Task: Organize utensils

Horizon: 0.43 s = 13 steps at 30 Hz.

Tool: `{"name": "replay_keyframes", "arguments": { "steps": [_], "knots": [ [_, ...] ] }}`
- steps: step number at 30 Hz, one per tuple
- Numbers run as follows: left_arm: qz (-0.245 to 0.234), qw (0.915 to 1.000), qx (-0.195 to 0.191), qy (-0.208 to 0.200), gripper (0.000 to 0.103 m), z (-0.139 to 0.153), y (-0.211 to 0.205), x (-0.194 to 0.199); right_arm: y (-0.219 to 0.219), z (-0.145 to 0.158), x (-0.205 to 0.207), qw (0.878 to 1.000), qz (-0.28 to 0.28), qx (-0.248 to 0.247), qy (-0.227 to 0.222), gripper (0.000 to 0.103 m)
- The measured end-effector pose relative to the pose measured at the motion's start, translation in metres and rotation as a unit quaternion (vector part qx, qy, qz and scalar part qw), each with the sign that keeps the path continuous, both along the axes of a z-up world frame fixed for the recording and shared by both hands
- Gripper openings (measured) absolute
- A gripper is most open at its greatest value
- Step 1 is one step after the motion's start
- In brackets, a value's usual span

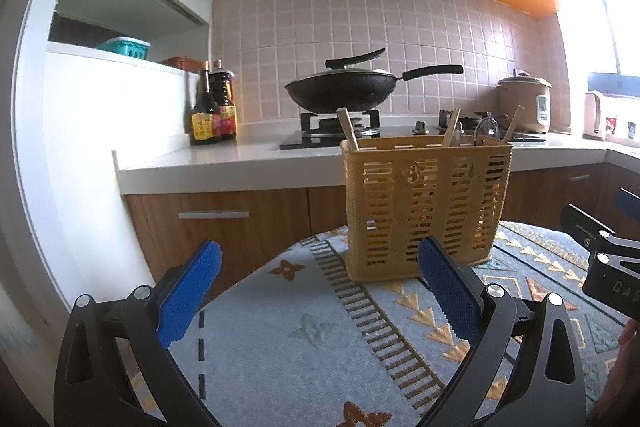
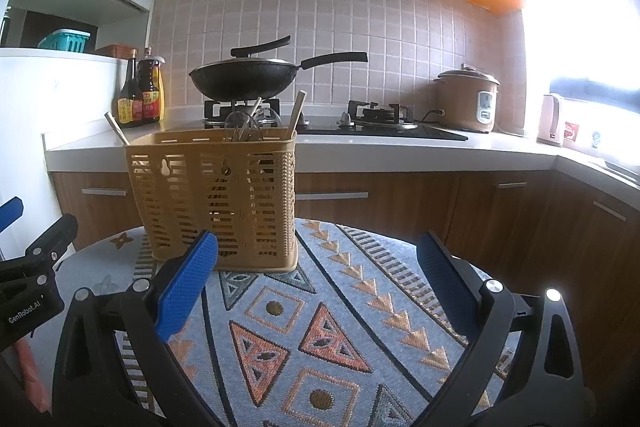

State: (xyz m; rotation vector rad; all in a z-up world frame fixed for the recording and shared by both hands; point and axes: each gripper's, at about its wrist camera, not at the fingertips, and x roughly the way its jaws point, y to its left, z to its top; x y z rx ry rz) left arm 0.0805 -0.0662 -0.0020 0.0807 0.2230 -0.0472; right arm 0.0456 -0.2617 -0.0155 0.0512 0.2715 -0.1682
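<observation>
A tan slotted utensil basket (image 1: 424, 203) (image 2: 216, 195) stands upright on a round table covered by a patterned cloth (image 1: 304, 327) (image 2: 320, 327). Wooden chopsticks (image 1: 347, 133) (image 2: 297, 115) and clear spoon heads (image 1: 486, 131) (image 2: 244, 125) stick out of its top. My left gripper (image 1: 320, 267) is open and empty, just in front of the basket and to its left. My right gripper (image 2: 318, 259) is open and empty too, in front of the basket and to its right. Each view catches the other gripper at its edge.
Behind the table runs a white kitchen counter (image 1: 208, 163) (image 2: 400, 147) with a black wok (image 1: 344, 91) (image 2: 244, 79) on a gas stove, sauce bottles (image 1: 212, 107) (image 2: 140, 95), a rice cooker (image 1: 524, 103) (image 2: 468, 99) and a kettle (image 2: 552, 119). Wooden cabinets (image 2: 440, 199) sit below.
</observation>
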Motion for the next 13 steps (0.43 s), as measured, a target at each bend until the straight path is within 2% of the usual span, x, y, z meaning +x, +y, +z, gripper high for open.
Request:
{"name": "replay_keyframes", "arguments": {
  "steps": [13],
  "knots": [
    [-0.021, 0.9997, -0.014, 0.005, 0.096, -0.0006, 0.003, 0.0001, 0.0048, -0.0012, -0.0023, 1.0, 0.001, -0.009, -0.002, 0.095]
  ]
}}
